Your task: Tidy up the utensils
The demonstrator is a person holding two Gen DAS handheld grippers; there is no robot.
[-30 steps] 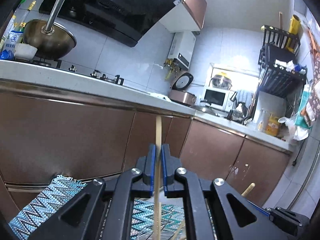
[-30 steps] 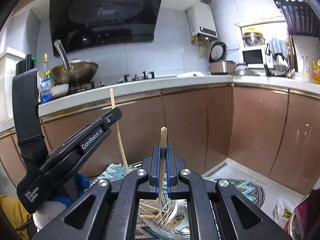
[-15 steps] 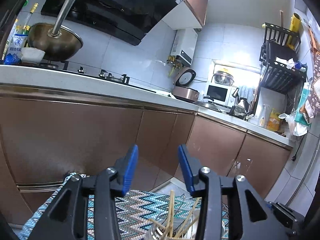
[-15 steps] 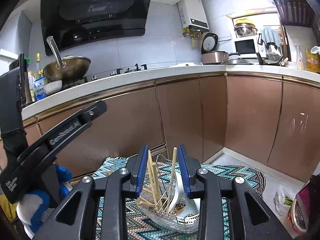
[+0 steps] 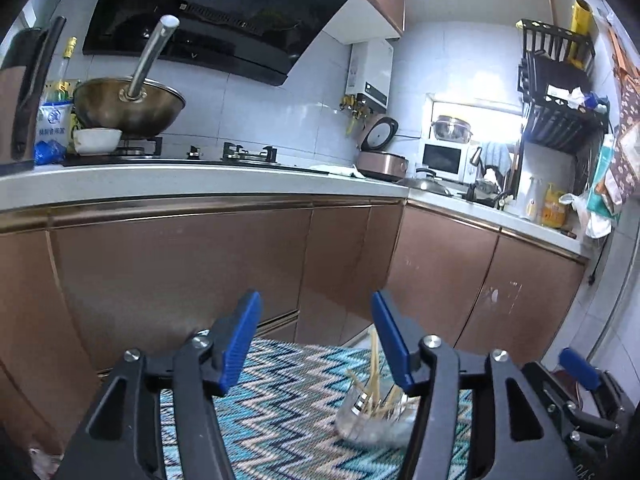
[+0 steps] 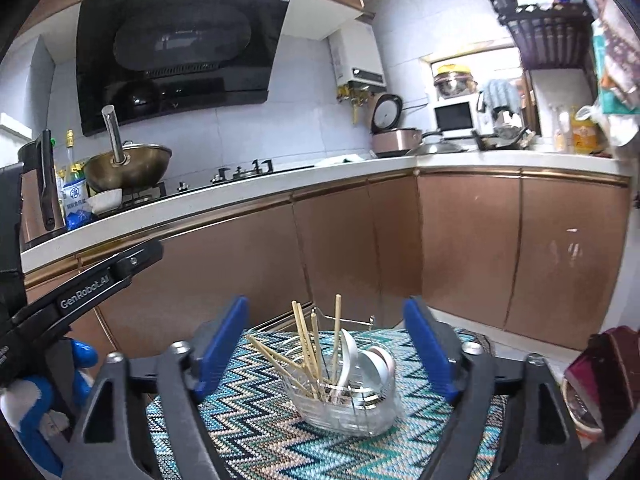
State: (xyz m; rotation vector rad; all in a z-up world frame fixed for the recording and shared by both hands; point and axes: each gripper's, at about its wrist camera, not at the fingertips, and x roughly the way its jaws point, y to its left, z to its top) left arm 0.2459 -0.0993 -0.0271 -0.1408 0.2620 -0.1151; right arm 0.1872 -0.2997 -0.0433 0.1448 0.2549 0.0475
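The utensil holder [image 6: 348,404], a clear basin with a wire rack, sits on the zigzag-patterned mat [image 6: 256,432] on the floor, in front of the copper-coloured base cabinets [image 6: 248,264]. Several wooden chopsticks [image 6: 306,344] stand in its left part, leaning at differing angles; two lie lower and point left. White spoons [image 6: 370,360] lean in its right part, touching one another.

In the right wrist view the holder lies between and beyond the fingers of the right gripper [image 6: 340,356]. The jaws are spread wide and hold nothing. The blue pads [image 6: 222,344] are clear of the chopsticks.

The left gripper [image 5: 318,344] is likewise spread wide and empty. In its view the holder [image 5: 372,420] appears low and to the right, partly hidden behind the right-hand finger; chopsticks [image 5: 374,364] rise from it. Seen from the right wrist view, the left gripper's body [image 6: 84,300] is to the left of the holder, well apart from it.

On the white countertop [image 6: 280,184] above the cabinets, a wok [image 6: 128,168] with an upright handle rests on the stove. A rice cooker [image 6: 394,138] stands near the corner.
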